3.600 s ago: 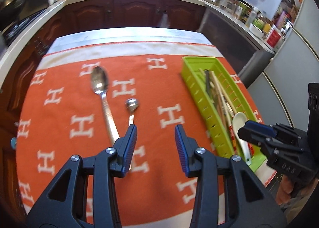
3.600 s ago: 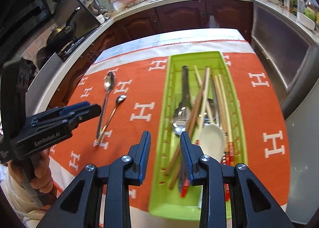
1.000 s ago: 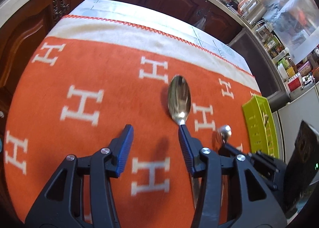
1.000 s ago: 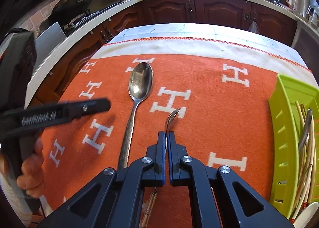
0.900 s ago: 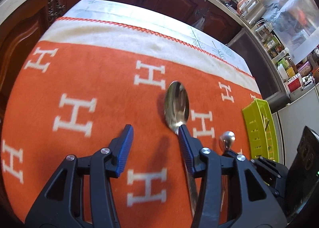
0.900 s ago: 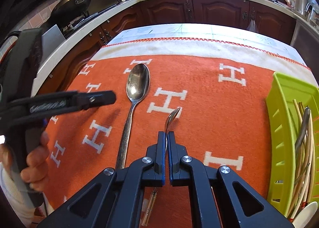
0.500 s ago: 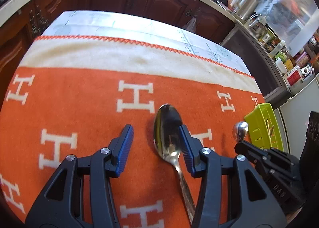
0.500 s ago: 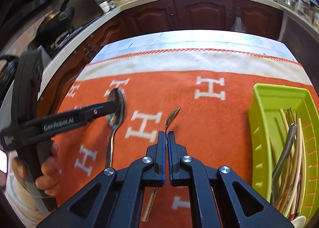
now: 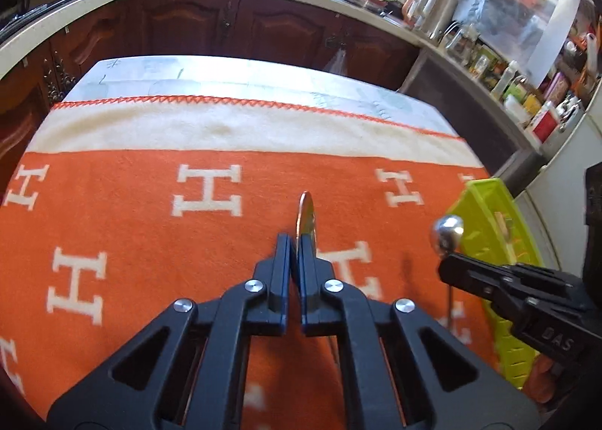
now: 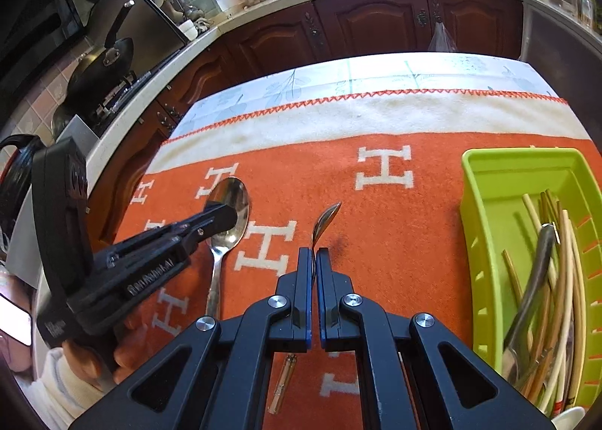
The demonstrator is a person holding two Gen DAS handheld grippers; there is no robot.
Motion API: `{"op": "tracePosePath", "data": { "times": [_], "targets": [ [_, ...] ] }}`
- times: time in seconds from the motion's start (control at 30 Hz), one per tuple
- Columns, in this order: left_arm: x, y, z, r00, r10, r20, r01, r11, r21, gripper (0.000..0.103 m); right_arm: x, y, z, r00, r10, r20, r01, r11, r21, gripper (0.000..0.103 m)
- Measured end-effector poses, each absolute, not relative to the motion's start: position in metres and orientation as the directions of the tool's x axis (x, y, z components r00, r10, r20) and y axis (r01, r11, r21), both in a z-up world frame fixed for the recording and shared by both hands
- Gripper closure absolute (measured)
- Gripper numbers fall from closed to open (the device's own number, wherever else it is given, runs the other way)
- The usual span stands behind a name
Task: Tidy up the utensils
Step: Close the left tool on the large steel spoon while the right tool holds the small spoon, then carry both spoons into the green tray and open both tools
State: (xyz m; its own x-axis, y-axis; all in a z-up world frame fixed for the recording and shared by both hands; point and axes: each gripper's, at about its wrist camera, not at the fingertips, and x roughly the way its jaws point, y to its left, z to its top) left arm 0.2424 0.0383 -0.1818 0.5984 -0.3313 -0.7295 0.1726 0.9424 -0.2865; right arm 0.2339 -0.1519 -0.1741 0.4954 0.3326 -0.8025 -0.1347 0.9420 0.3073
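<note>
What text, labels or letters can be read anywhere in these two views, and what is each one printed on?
"DAS": on the body of the right tool, partly cut off.
"GenRobot.AI": on the arm of the left tool, seen upside down, blurred.
"H": repeated white letters woven into the orange blanket.
Labels on the bottles and boxes on the counter: too small and blurred to read.

The left tongs (image 9: 295, 241) are seen clamped on a large spoon (image 9: 306, 213) above the orange cloth (image 9: 150, 226). A small spoon (image 9: 447, 233) is gripped by the right tongs (image 9: 449, 266) beside the green tray (image 9: 489, 211).
</note>
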Motion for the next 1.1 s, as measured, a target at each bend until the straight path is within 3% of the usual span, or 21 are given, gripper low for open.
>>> {"op": "tracePosePath", "data": {
  "times": [0.3, 0.57, 0.8, 1.1],
  "targets": [
    [0.175, 0.011, -0.097, 0.612, -0.422, -0.669, 0.251, 0.906, -0.342, 0.101, 0.18, -0.172, -0.117, 0.579, 0.376, -0.723, -0.166, 0.923, 0.347, 0.101],
    [0.128, -0.042, -0.039, 0.595, -0.478, -0.647, 0.321, 0.878, -0.354, 0.101, 0.11, -0.231, -0.041, 0.679, 0.31, -0.665, -0.175, 0.949, 0.264, 0.101],
    [0.122, -0.113, -0.04, 0.567, -0.456, -0.686, 0.326, 0.889, -0.321, 0.101, 0.079, -0.299, -0.024, 0.709, 0.237, -0.664, -0.123, 0.969, 0.215, 0.101],
    [0.146, -0.172, -0.086, 0.497, -0.461, -0.735, 0.339, 0.883, -0.325, 0.101, 0.084, -0.336, -0.083, 0.607, 0.242, -0.757, -0.137, 0.97, 0.2, 0.101]
  ]
}}
